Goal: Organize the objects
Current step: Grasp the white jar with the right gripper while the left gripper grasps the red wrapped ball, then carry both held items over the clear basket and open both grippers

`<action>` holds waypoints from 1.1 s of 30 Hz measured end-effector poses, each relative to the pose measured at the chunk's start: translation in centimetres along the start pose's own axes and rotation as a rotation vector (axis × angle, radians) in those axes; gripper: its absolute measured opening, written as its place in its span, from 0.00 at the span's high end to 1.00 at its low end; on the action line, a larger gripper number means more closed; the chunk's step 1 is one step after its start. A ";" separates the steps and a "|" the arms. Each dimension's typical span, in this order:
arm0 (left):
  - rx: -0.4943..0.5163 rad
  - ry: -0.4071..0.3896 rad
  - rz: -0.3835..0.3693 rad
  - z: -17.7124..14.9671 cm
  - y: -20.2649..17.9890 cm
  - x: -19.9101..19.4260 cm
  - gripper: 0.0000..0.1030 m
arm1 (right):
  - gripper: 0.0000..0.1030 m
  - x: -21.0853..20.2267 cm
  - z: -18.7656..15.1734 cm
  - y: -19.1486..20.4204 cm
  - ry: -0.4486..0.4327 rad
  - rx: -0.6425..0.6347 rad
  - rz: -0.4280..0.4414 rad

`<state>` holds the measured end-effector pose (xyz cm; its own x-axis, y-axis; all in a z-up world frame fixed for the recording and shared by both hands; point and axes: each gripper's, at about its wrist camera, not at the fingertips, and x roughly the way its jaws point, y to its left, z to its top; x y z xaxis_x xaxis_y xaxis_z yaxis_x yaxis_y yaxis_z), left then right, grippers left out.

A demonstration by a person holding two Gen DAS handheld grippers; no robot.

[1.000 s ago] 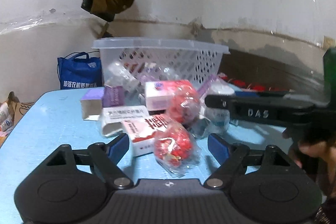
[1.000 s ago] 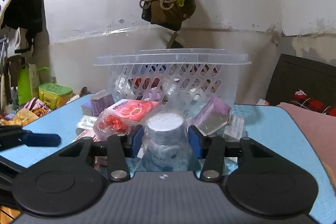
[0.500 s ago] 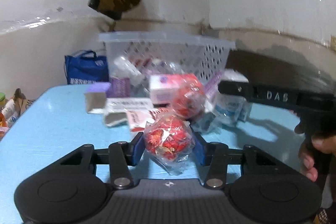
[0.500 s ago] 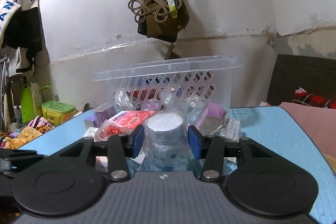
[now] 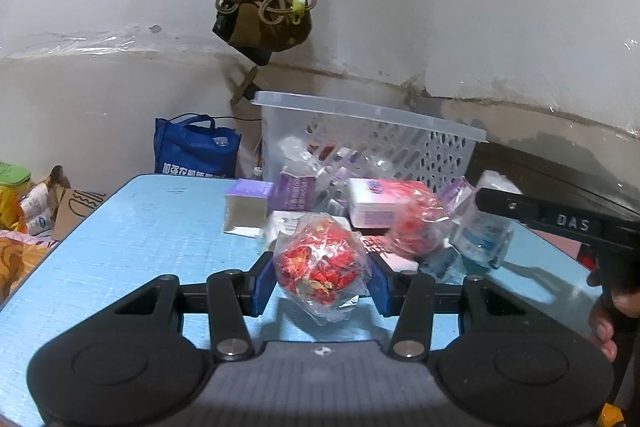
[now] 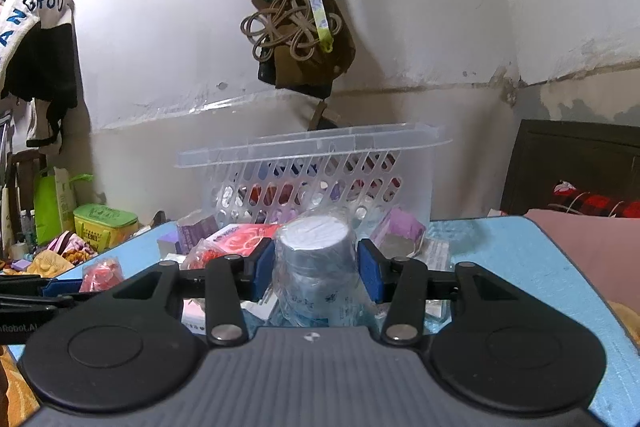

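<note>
Left gripper (image 5: 322, 281): clamping a bag of red candy (image 5: 321, 264), lifted clear of the blue table (image 5: 132, 247).
Right gripper (image 6: 316, 269): squeezing a wrapped jar (image 6: 316, 263), standing upright, lid facing up.
Basket (image 6: 320, 179): sitting straight ahead of both grippers, beyond the loose pile, rim above both loads.
Nearer arm: likely the right, facing the basket squarely.
Next move: probably calling for a lift over the rim.

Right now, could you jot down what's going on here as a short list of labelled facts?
left gripper: shut on red candy bag
right gripper: shut on wrapped bottle
container: clear plastic basket, already holding items
surface: blue table
loose pile: boxes and packets in front of the basket
second red candy bag: on the pile
</note>
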<state>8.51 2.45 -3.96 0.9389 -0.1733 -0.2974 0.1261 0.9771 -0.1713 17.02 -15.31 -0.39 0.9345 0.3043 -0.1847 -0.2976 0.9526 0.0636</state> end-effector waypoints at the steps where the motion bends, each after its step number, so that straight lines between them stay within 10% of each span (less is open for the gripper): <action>1: -0.006 -0.001 -0.002 0.1 0.2 0.0 0.50 | 0.53 -0.2 0.0 0.0 -0.012 -0.002 -0.001; 19: -0.024 -0.051 0.002 2.9 1.0 -0.9 0.50 | 0.53 -2.1 3.2 -0.8 -0.086 -0.003 -0.012; 27: 0.044 -0.136 -0.088 14.3 -0.4 2.4 0.50 | 0.53 -0.3 10.7 -0.4 -0.169 -0.045 -0.002; 33: 0.046 -0.020 -0.119 20.9 -2.3 11.2 0.49 | 0.52 8.2 15.8 -2.2 -0.054 -0.061 0.001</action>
<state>25.43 0.88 12.75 0.9226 -0.2860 -0.2591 0.2507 0.9546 -0.1608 28.38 -14.96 13.42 0.9428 0.3062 -0.1318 -0.3085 0.9512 0.0035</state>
